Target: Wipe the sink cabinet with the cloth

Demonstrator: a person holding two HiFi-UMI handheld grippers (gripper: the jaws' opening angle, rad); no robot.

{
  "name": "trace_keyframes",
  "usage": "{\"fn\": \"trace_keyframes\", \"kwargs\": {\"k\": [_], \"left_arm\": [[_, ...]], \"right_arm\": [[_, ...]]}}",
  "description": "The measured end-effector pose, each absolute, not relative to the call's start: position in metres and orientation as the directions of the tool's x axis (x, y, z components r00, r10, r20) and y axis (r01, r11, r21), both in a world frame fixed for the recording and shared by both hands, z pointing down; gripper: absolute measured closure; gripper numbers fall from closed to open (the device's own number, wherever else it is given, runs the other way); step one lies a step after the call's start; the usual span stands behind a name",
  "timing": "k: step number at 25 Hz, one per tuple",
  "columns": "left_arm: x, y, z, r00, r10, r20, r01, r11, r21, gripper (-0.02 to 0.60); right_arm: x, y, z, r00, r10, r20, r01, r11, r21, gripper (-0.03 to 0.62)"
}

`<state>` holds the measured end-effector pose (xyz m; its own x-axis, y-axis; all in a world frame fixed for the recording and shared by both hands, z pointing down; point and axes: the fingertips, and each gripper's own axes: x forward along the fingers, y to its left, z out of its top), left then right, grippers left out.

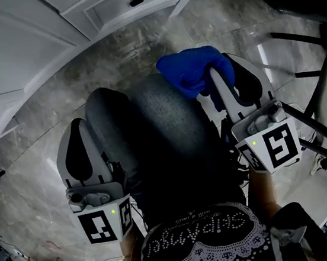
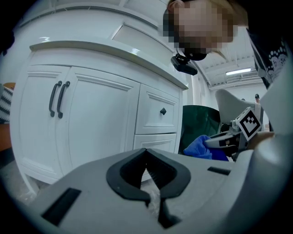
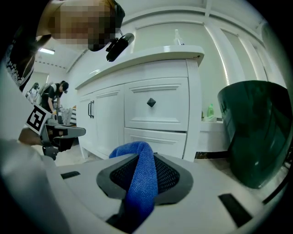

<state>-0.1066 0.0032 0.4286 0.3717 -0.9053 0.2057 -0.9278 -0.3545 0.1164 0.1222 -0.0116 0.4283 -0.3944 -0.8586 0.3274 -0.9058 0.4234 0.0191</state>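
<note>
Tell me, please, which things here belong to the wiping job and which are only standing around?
For the job: blue cloth, clamped in the right gripper; white sink cabinet.
Just around: dark green bin near the cabinet; left gripper, shut on nothing.

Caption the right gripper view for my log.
Right gripper shut on a blue cloth, facing the white sink cabinet.

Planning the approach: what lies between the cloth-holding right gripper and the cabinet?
Bare floor only, between cloth and cabinet; the head view shows it.
</note>
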Motion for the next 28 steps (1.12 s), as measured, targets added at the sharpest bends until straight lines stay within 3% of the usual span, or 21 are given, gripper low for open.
{"fn": "trace_keyframes", "kwargs": {"k": [6, 28], "left_arm": [[-0.107, 0.004, 0.428, 0.373, -0.905, 0.202, -0.927, -0.356, 0.119, 0.578], [-0.11, 0.007, 0.42, 0.368, -0.913, 0.177, -0.929, -0.352, 0.117, 0.578]], "right_arm": [[0.125, -0.019, 0.414, -0.397, -0.876, 0.273, -0.913, 0.408, -0.019, 0.49], [0.124, -0.017, 0.408, -0.394, -0.878, 0.27, -0.909, 0.415, 0.022, 0.49]]}}
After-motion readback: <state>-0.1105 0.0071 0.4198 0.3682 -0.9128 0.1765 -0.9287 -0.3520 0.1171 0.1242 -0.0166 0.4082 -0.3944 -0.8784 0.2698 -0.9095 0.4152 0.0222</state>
